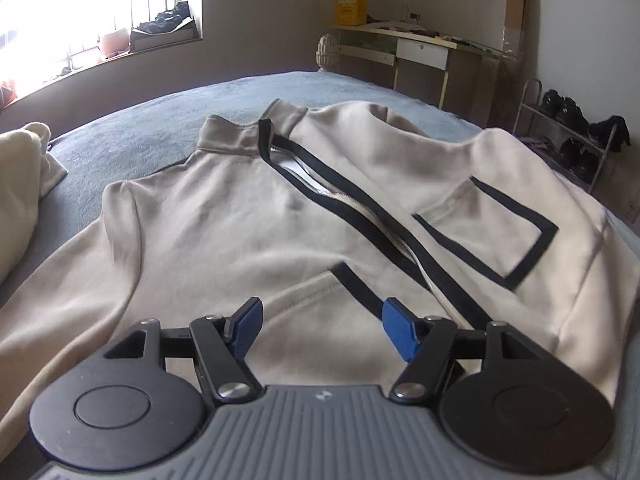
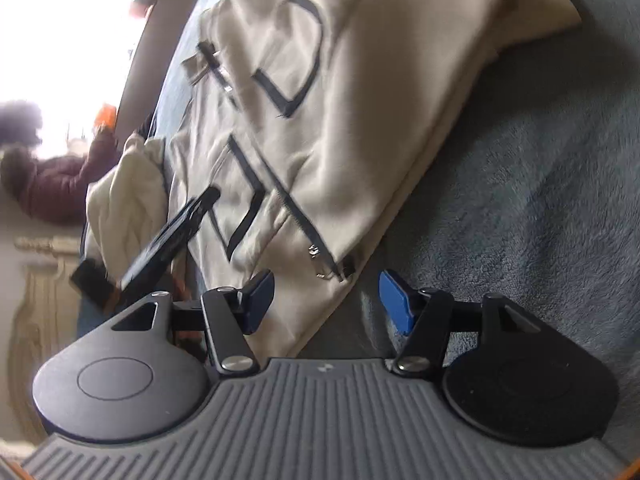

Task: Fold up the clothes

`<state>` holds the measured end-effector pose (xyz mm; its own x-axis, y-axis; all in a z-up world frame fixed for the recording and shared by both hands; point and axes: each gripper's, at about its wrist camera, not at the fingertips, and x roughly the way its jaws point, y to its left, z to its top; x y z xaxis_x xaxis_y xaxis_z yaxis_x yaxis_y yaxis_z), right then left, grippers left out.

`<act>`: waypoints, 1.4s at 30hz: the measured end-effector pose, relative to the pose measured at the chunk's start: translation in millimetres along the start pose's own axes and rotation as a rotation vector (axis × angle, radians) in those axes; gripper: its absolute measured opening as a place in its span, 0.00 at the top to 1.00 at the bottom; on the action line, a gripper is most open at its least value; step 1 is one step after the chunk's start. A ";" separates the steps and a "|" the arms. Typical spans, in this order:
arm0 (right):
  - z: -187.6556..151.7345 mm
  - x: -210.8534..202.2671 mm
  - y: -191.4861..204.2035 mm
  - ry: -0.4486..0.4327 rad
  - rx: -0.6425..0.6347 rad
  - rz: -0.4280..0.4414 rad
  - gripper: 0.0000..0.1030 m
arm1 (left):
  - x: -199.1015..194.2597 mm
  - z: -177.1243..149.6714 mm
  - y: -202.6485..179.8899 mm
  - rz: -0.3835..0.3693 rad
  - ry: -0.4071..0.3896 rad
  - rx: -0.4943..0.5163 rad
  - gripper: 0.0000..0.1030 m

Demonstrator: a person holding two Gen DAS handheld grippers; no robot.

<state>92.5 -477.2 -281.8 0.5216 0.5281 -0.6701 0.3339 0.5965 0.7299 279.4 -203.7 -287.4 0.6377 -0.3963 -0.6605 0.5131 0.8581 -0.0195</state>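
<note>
Left wrist view: a bed (image 1: 168, 120) with a grey-blue fleecy cover fills the room ahead, and on it my beige zip-up jacket (image 1: 208, 216) lies face up and spread flat, collar toward the far edge, hem toward the near edge where I stand. Black trim runs along the zip (image 1: 360, 208) and outlines the pockets. A second, cream garment (image 1: 20, 184) is bunched at the bed's left edge.

My left hand-held gripper (image 1: 322, 326) hovers over the hem, jaws apart with nothing between them. In the right wrist view, my right hand-held gripper (image 2: 326, 300) hangs above the jacket's bottom corner near the zip end, jaws likewise apart and empty, fabric under one finger only.

I judge the jacket soft, limp and light, thick enough to hold a crease loosely; it will sag and drag on the fleece. Best holds, I think, are the stitched hem corners or shoulder seams, pinching both layers.
</note>
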 end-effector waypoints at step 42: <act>272.0 307.4 172.2 -0.175 -0.761 -0.168 0.88 | 176.3 131.4 140.4 0.181 -0.014 -0.210 0.34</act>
<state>523.9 -376.5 -325.5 0.6485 0.3296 -0.6862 -0.1758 0.9419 0.2863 539.3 -196.0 -308.0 0.7169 -0.2332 -0.6570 0.2604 0.9638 -0.0580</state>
